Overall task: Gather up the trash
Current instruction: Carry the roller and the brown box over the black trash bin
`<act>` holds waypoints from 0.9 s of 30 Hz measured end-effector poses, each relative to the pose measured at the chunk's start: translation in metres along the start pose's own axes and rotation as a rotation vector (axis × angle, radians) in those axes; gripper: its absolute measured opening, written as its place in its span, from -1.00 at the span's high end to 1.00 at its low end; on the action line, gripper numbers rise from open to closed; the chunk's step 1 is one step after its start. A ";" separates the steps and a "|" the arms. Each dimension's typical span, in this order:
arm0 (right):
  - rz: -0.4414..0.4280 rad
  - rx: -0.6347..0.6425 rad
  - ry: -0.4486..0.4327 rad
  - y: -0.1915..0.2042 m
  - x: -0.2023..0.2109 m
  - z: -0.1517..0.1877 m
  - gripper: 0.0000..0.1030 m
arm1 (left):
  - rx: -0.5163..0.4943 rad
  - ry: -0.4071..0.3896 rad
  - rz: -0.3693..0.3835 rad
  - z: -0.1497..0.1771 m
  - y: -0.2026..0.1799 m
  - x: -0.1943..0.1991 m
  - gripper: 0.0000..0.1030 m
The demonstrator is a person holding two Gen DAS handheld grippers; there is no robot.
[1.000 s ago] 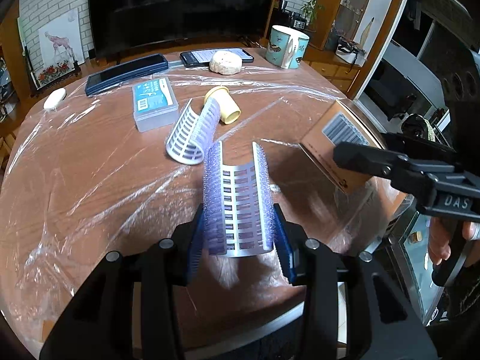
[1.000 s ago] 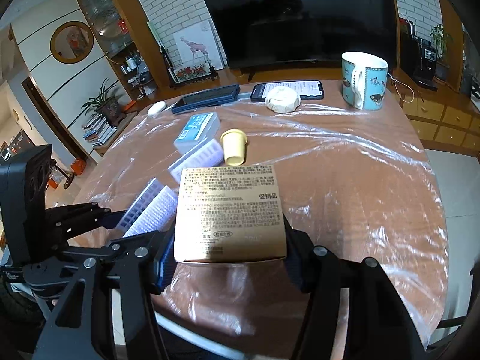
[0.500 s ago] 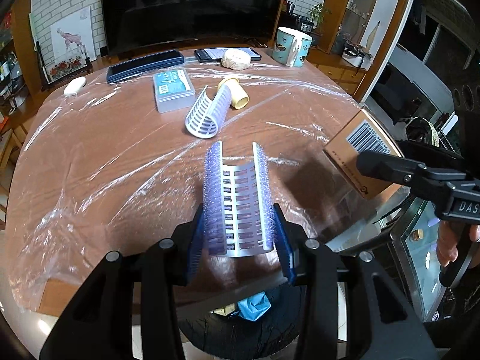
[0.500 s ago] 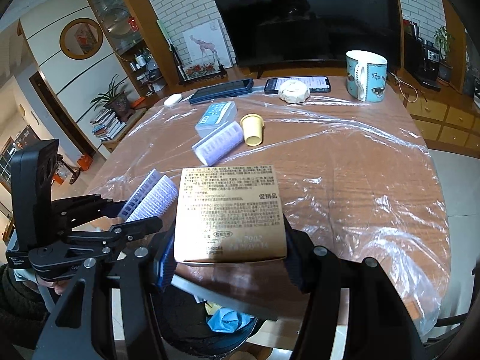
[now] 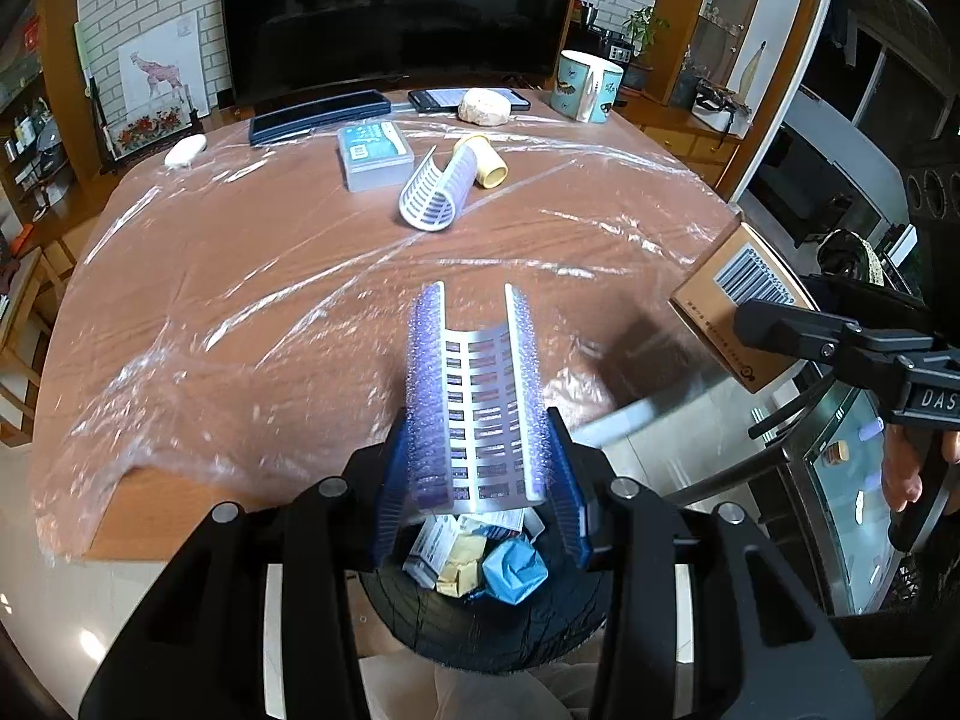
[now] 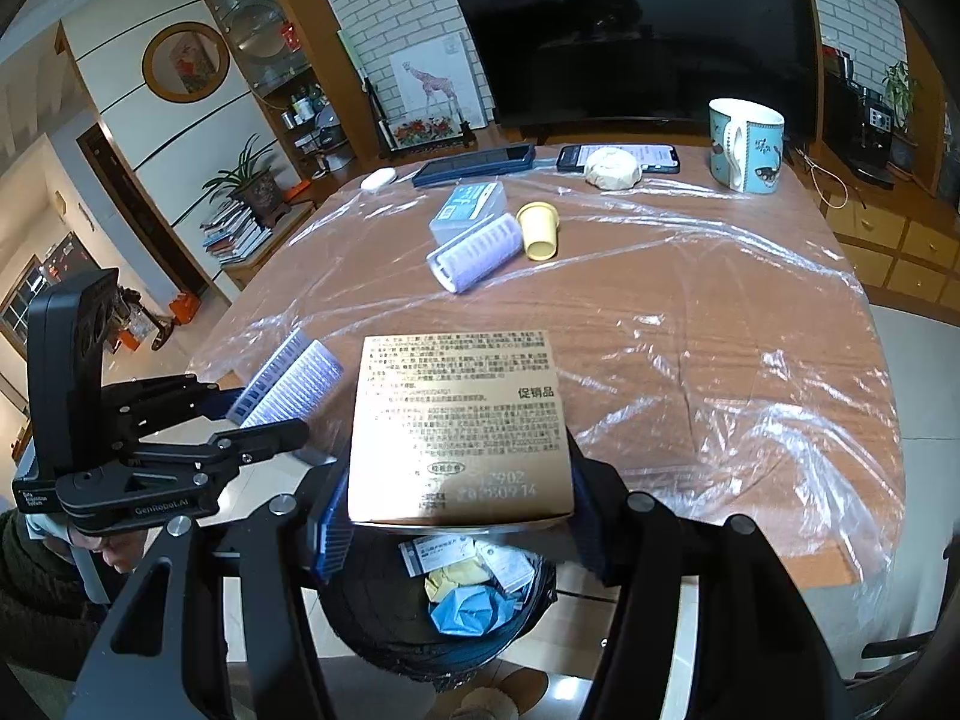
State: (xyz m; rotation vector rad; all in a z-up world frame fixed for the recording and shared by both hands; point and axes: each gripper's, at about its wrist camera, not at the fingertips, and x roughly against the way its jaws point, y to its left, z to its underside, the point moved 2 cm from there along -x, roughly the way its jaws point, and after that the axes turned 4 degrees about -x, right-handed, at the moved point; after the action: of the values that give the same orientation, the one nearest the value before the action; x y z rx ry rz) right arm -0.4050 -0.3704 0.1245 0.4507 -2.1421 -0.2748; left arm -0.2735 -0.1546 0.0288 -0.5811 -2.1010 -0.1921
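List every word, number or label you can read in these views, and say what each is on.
"促销品": gold box, held by the right tool.
"GenRobot.AI": body of the left tool, as the right wrist view shows it.
"DAS", cut off by the frame edge: right tool's body, in the left wrist view.
Box's fine print and date stamp, blue-labelled case, phone screen: too small or blurred.

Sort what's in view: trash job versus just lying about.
Job: purple-and-white half hair roller in left gripper; gold cardboard box in right gripper; black-lined bin.
Lying about: teal mug, smartphone, clear plastic case.
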 end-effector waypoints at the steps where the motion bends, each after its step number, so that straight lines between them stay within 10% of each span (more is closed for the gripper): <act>1: -0.001 0.002 0.004 0.001 0.001 0.003 -0.13 | 0.001 0.002 -0.003 0.003 0.001 0.002 0.15; 27: -0.028 0.000 0.122 0.026 0.005 0.070 -0.13 | -0.075 0.048 0.041 0.062 -0.011 0.035 0.15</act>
State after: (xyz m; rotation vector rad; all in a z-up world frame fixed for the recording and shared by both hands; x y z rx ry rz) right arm -0.4705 -0.3468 0.0973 0.4854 -2.0179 -0.2566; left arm -0.3410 -0.1313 0.0231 -0.6579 -2.0410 -0.2600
